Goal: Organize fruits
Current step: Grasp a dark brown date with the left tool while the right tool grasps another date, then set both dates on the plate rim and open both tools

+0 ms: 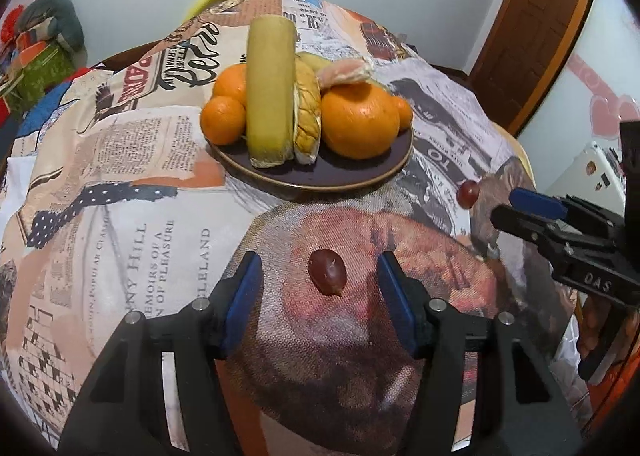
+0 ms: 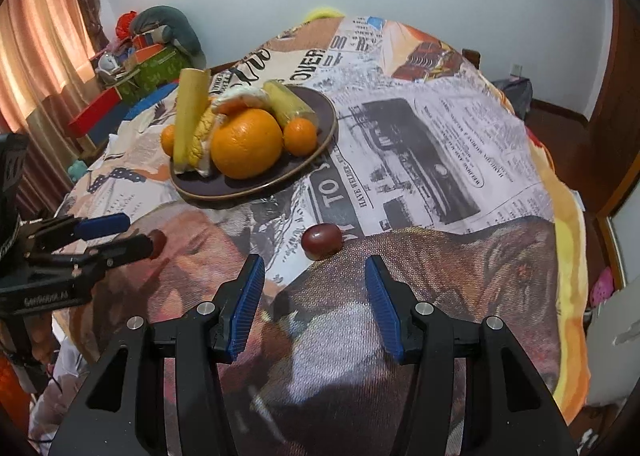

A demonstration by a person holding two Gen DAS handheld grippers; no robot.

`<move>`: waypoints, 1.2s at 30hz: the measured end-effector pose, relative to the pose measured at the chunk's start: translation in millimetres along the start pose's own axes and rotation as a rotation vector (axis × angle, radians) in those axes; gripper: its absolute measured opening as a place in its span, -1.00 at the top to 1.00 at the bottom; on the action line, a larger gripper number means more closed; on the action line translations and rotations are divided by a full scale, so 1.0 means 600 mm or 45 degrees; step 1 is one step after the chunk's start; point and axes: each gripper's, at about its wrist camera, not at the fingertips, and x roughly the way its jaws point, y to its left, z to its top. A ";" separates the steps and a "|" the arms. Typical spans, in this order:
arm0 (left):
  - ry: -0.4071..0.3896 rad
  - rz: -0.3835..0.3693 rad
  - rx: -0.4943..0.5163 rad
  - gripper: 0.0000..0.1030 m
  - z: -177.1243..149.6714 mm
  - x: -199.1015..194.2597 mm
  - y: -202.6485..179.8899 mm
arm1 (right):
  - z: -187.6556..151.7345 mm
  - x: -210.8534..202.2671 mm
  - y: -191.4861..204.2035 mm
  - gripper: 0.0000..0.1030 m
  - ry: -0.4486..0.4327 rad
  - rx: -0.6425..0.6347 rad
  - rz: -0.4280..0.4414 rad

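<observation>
A dark plate [image 1: 352, 176] [image 2: 324, 128] holds a large orange [image 1: 360, 120] [image 2: 246, 144], small oranges, two yellow-green cylinders and a peeled piece. A dark red grape [image 1: 327, 272] lies on the tablecloth between the open fingers of my left gripper [image 1: 318, 276], touched by neither. In the right wrist view the left gripper [image 2: 138, 234] shows at the left edge with that grape [image 2: 159, 243] at its tips. A second red grape [image 2: 322, 241] [image 1: 468, 192] lies just beyond my open right gripper [image 2: 314, 276]. The right gripper [image 1: 504, 206] shows at the right of the left wrist view.
The table wears a newspaper-print cloth [image 1: 132, 216] [image 2: 440, 160] that drops off at its edges. Boxes and a stuffed toy [image 2: 160, 44] stand beyond the far left. A wooden door [image 1: 540, 28] is at the right. A curtain [image 2: 36, 36] hangs at the left.
</observation>
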 end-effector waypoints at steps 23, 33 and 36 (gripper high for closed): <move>-0.014 0.016 0.047 0.66 -0.009 0.022 -0.009 | 0.009 0.035 -0.006 0.55 0.007 0.032 0.030; -0.068 0.021 0.035 0.67 0.017 -0.002 0.002 | 0.032 0.009 0.017 0.55 -0.058 -0.003 0.074; -0.101 0.014 0.037 0.67 0.034 -0.009 0.002 | 0.043 0.005 0.028 0.55 -0.081 -0.019 0.095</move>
